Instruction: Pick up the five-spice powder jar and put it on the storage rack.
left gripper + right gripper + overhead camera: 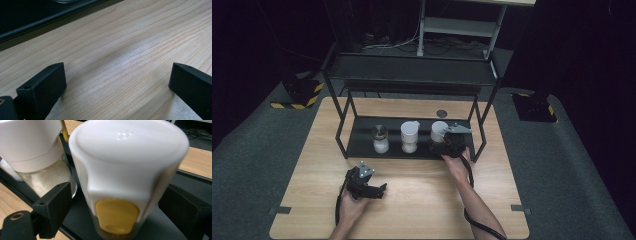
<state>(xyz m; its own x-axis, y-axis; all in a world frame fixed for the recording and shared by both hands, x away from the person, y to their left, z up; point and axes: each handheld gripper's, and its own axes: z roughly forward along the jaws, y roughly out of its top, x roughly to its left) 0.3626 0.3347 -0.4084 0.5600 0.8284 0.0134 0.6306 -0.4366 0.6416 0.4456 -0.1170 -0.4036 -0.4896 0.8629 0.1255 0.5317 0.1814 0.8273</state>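
On the rack's (354,150) lower shelf my right gripper (117,207) has its jaws wide around the white-lidded jar (125,170), pads clear, beside two other jars, probably just set there, while my left gripper (117,87) idles open over the table (125,37).

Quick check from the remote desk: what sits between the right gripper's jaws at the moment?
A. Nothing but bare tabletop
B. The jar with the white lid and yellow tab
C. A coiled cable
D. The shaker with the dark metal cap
B. The right gripper view shows the jar with the white lid and yellow tab between the right gripper's jaws, with a gap at the left jaw, on the black shelf.
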